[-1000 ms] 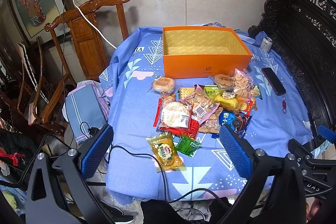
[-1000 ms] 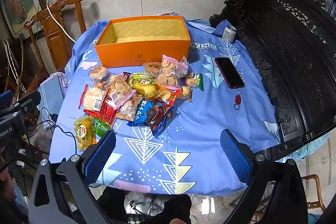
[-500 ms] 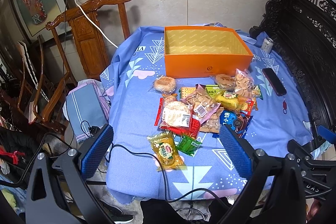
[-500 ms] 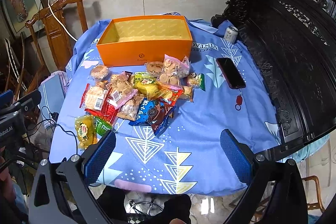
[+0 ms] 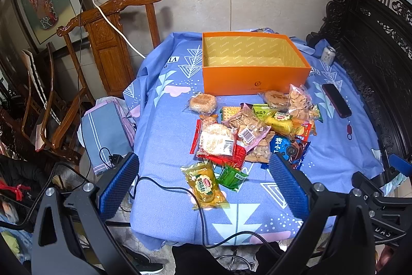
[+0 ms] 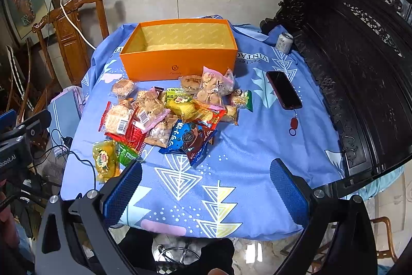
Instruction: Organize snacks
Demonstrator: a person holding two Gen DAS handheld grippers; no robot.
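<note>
An orange box (image 5: pixel 255 79) stands open and empty at the far middle of the counter (image 5: pixel 164 146), which is covered by a blue patterned cloth. Taking the box as landmark: to its right stands a small drink can (image 6: pixel 284 41), close to the dark carved furniture (image 6: pixel 360 68) that runs along that side. Nearer than the can and right of the box's front corner lies a dark phone (image 6: pixel 283 89) with a red tag on a cord. To the left of the box, off the counter, is a carved wooden chair (image 5: pixel 108 43) with a white cable draped over it.

The snack pile (image 5: pixel 252 128) lies directly in front of the box, its far packets touching or nearly touching the box's front wall. It is a loose heap of overlapping wrappers: a round cake in clear wrap (image 5: pixel 203 102) at the left, a clear bag of round crackers (image 6: pixel 213 84) at the right, a blue and brown biscuit packet (image 6: pixel 188 138) at the near edge. Two pieces sit apart on the near left: a yellow packet (image 5: pixel 204 184) and a small green packet (image 5: pixel 231 177), with a black cable crossing the yellow one.

The left gripper (image 5: pixel 203 187) hangs above the near edge of the counter, jaws wide and holding nothing. The right gripper (image 6: pixel 206 192) is likewise spread wide and empty, above bare cloth nearer than the pile.
</note>
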